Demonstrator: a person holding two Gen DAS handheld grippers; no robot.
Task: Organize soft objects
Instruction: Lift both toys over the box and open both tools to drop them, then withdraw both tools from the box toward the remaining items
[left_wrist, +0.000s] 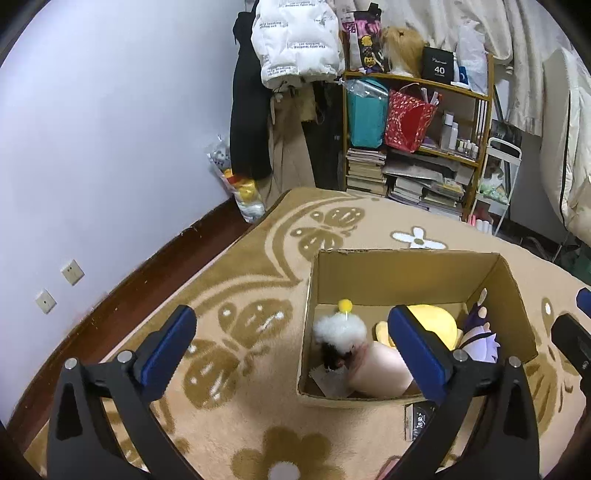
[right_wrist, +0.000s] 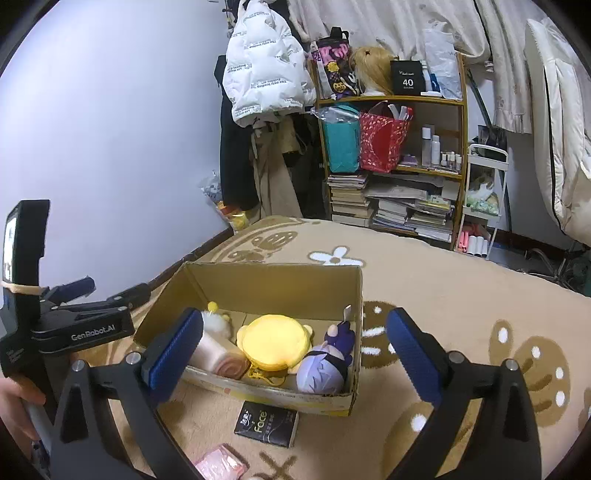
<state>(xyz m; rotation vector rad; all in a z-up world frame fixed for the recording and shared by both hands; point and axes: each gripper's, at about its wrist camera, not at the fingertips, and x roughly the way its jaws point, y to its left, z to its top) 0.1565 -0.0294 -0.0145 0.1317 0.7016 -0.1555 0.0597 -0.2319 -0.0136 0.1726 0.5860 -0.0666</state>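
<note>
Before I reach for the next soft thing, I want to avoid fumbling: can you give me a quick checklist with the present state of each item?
1. Left tongs open and empty: ok.
2. Right tongs open and empty: ok.
3. Cardboard box upright, top open: ok.
4. Room left in the box: ok, bare floor shows behind the yellow plush and purple doll.
5. Next item within view: ok, a pink packet lies on the rug near the black tissue pack.
6. Pink packet is soft: cannot tell.
</note>
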